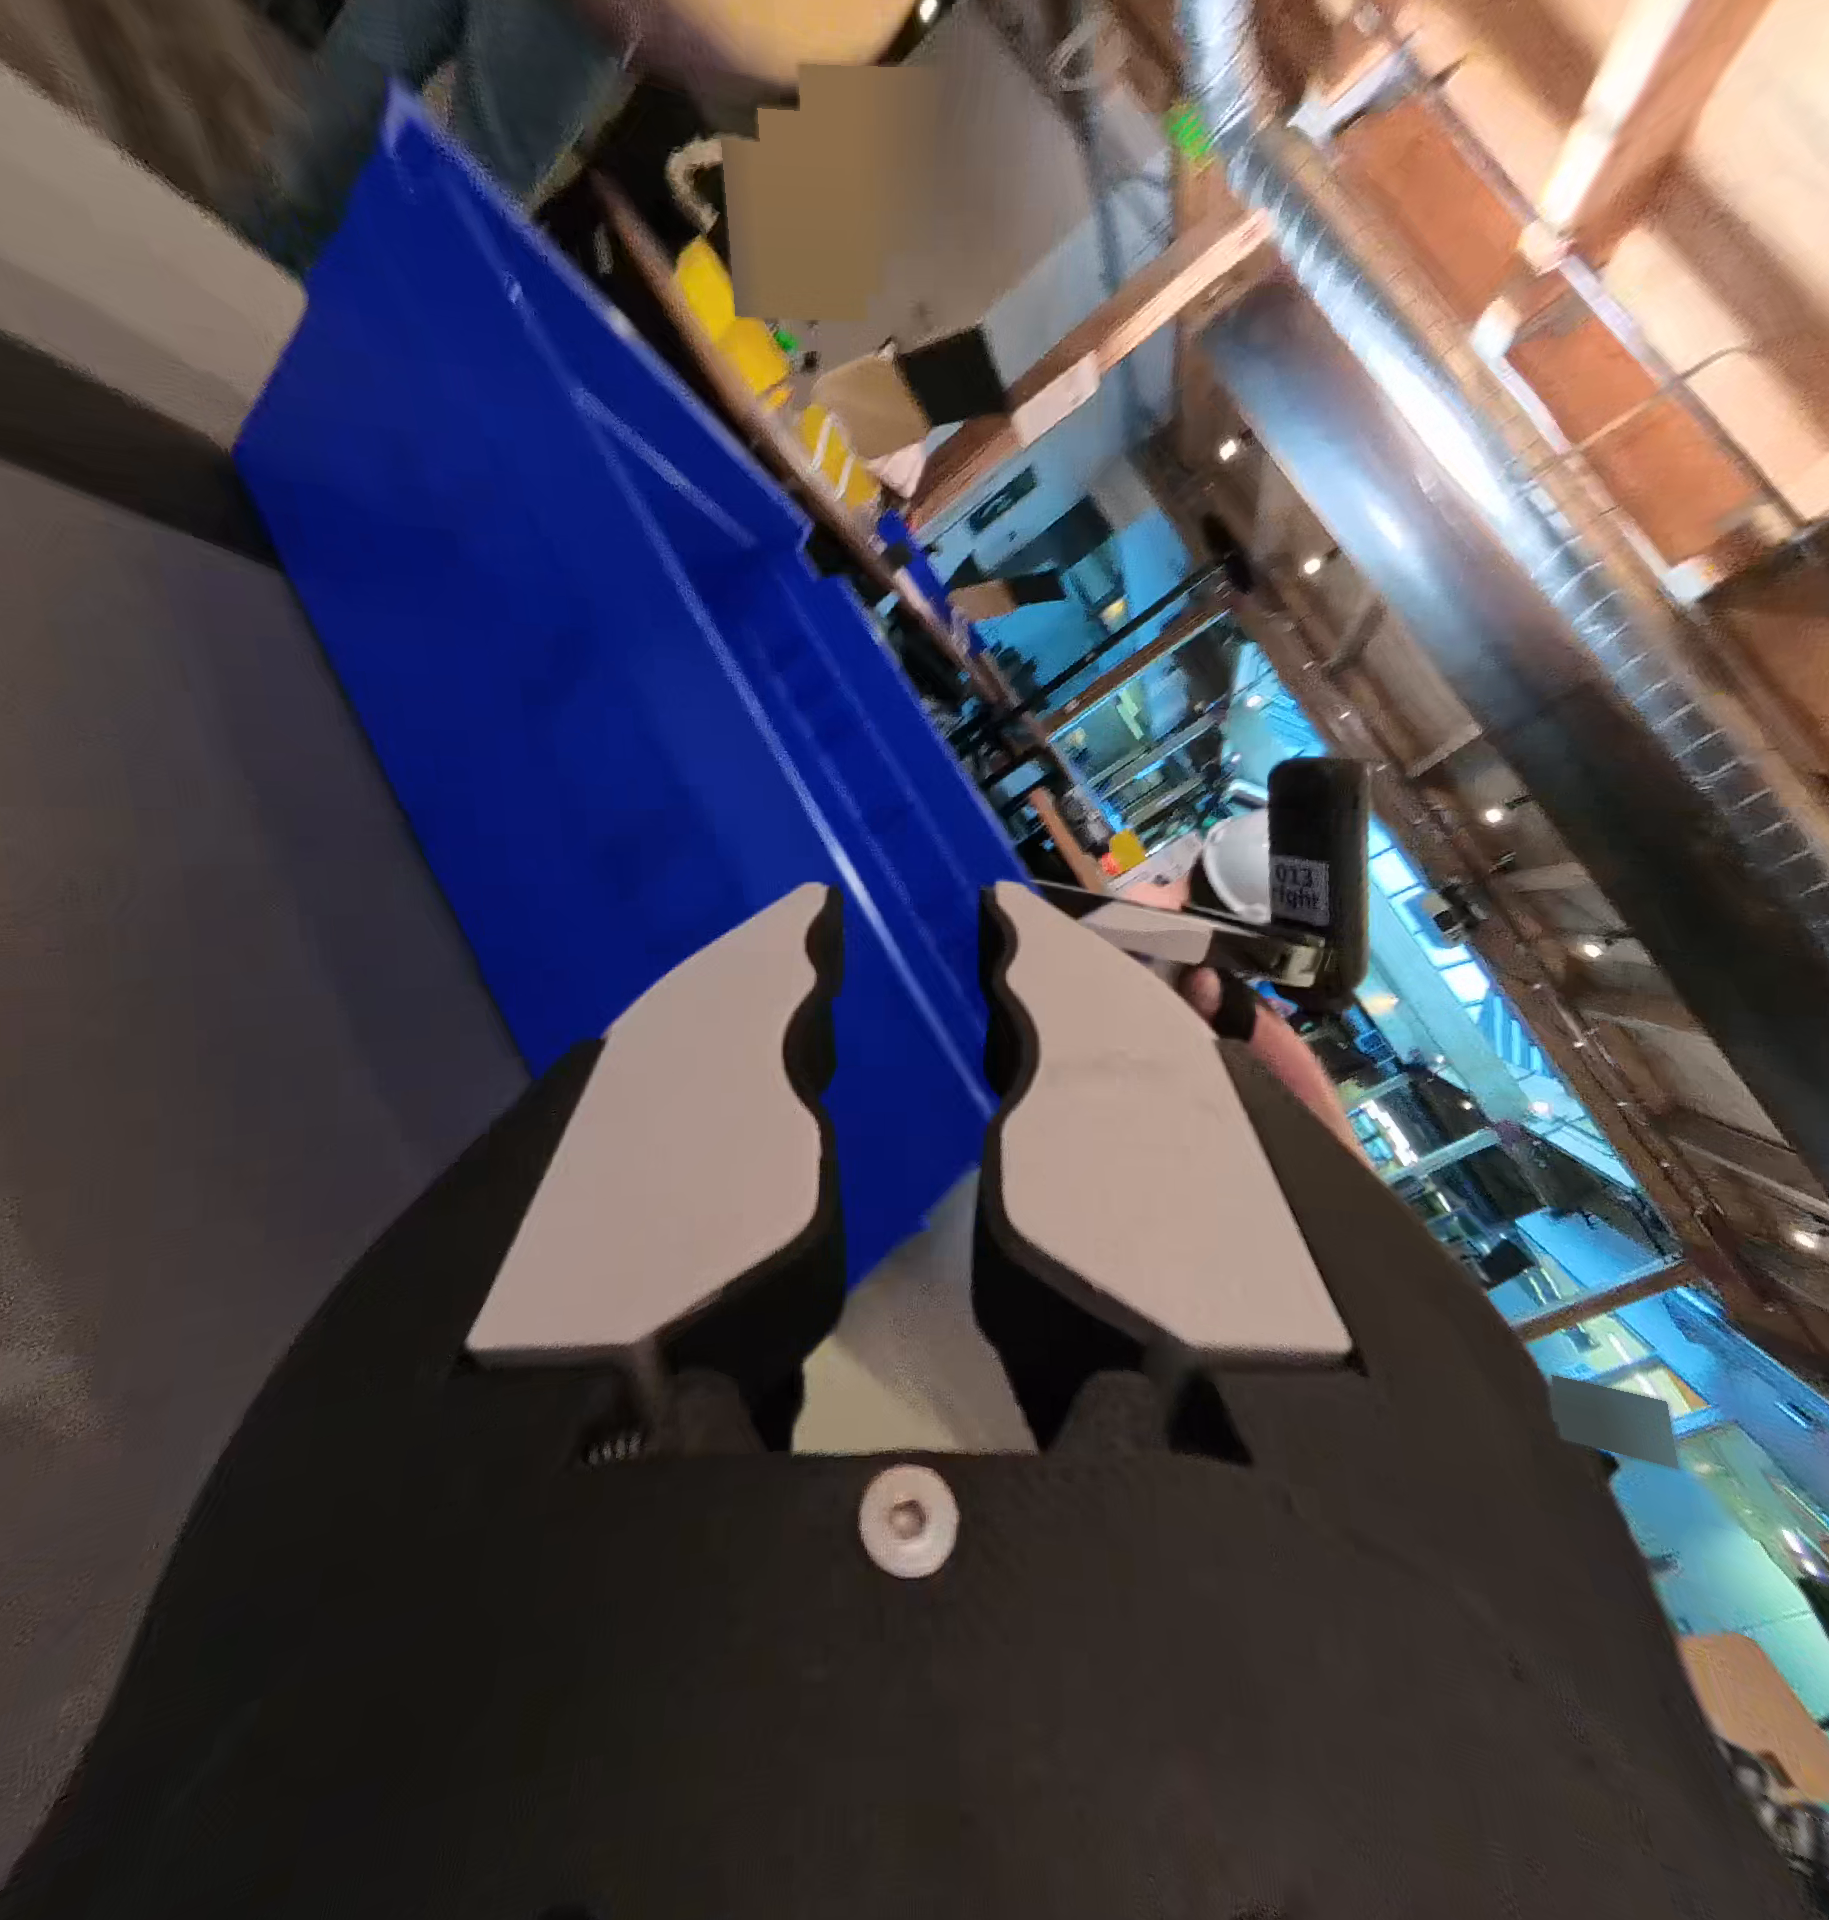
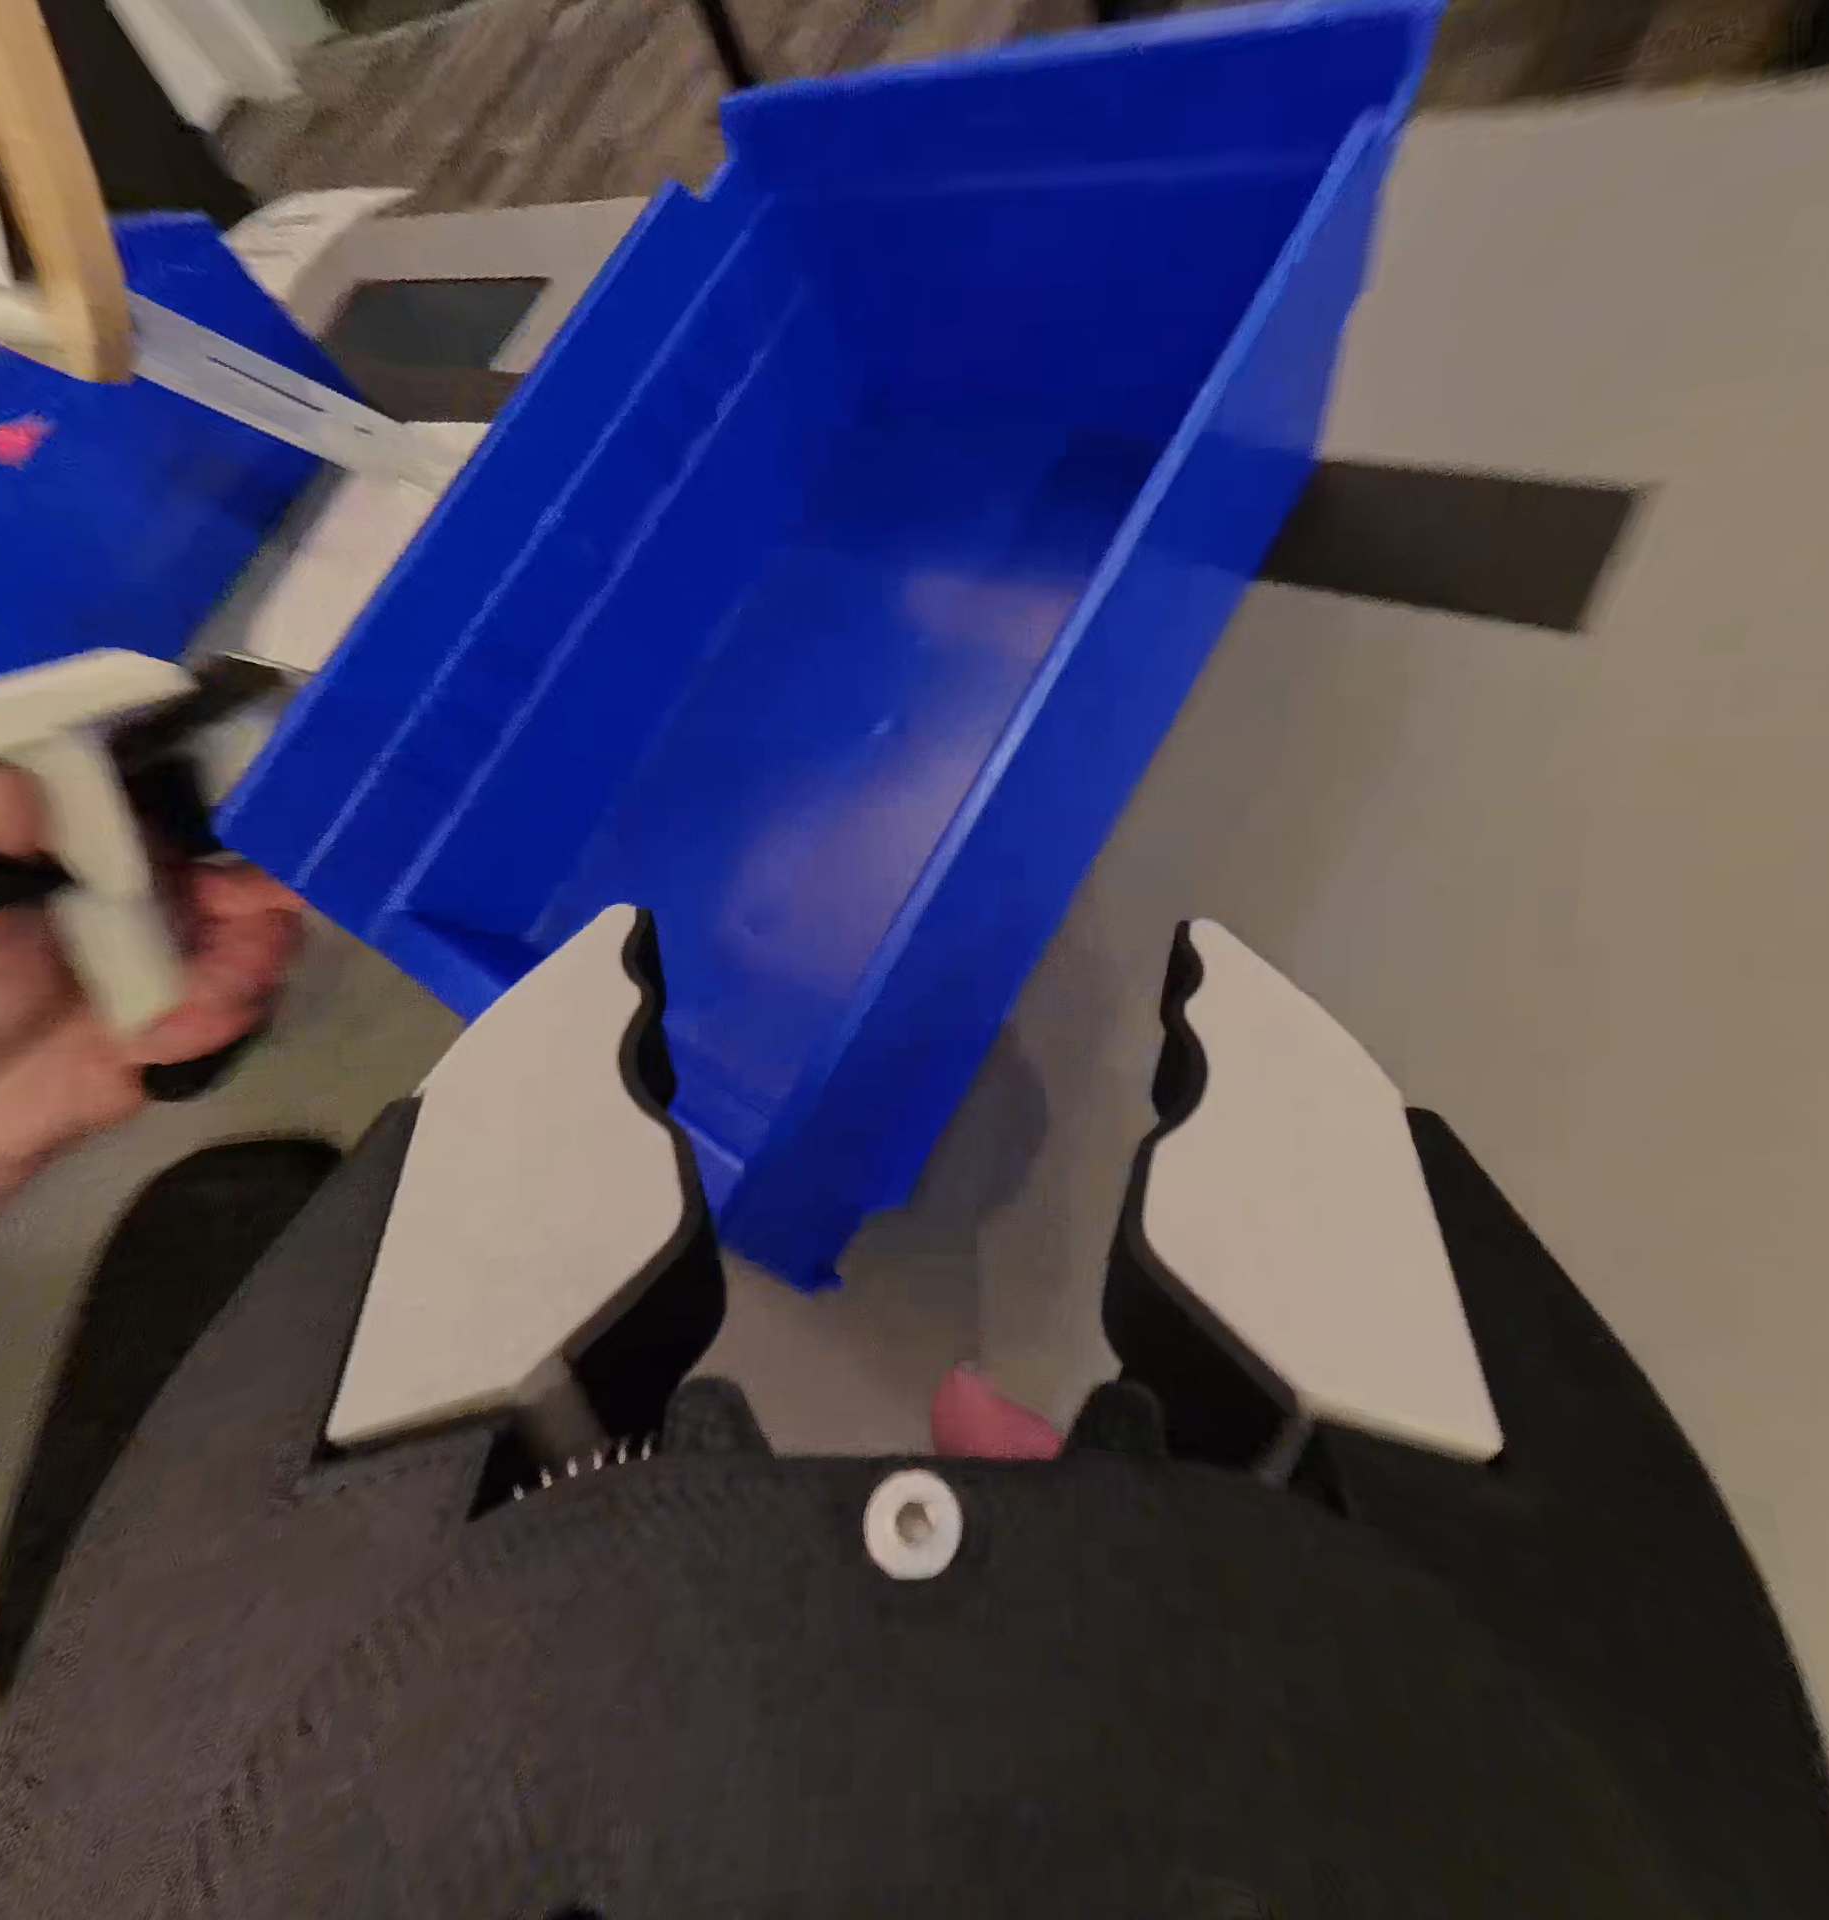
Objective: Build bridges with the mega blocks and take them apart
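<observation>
Pink plastic, likely a mega block (image 2: 993, 1418), peeks out at six o'clock just past the right gripper (image 2: 915, 940), whose jaws stand wide apart with nothing between the pads. Ahead, toward twelve o'clock, a blue bin (image 2: 889, 582) lies tilted on the grey table (image 2: 1564, 883), its visible floor bare, probably tipped to spill the blocks for building. Toward nine o'clock the left gripper (image 1: 910, 904) is held by a hand (image 2: 68, 1039), jaws parted and gripping nothing, aimed along the bin's wall. No other blocks show.
</observation>
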A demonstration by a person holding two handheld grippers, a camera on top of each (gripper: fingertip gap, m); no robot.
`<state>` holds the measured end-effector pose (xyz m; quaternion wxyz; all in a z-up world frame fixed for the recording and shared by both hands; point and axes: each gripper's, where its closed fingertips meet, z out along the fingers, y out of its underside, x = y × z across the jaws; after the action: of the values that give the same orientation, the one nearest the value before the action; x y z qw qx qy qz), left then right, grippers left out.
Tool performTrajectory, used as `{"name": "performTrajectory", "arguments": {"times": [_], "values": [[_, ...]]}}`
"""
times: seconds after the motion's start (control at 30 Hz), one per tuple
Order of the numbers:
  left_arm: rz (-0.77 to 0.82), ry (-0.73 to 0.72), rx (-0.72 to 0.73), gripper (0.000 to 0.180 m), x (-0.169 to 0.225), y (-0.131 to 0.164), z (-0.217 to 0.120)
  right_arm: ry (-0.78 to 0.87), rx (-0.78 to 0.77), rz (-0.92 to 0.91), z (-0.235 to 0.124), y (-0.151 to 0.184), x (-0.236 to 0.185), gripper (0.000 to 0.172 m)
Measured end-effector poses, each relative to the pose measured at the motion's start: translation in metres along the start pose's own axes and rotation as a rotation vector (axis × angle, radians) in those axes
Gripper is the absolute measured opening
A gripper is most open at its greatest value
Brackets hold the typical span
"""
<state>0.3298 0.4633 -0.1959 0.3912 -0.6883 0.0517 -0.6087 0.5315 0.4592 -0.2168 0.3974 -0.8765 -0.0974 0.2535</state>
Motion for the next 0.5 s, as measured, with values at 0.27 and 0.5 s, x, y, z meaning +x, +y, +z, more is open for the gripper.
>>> {"name": "performTrajectory", "arguments": {"times": [0.27, 0.5], "values": [[0.543, -0.176, -0.158, 0.050, 0.026, 0.006, -0.106, -0.050, -0.006, -0.278, -0.041, 0.018, -0.146, 0.105], [0.863, -0.646, -0.203, 0.091, -0.028, -0.025, -0.224, -0.031, -0.090, -0.544, 0.056, 0.069, -0.277, 0.126]]}}
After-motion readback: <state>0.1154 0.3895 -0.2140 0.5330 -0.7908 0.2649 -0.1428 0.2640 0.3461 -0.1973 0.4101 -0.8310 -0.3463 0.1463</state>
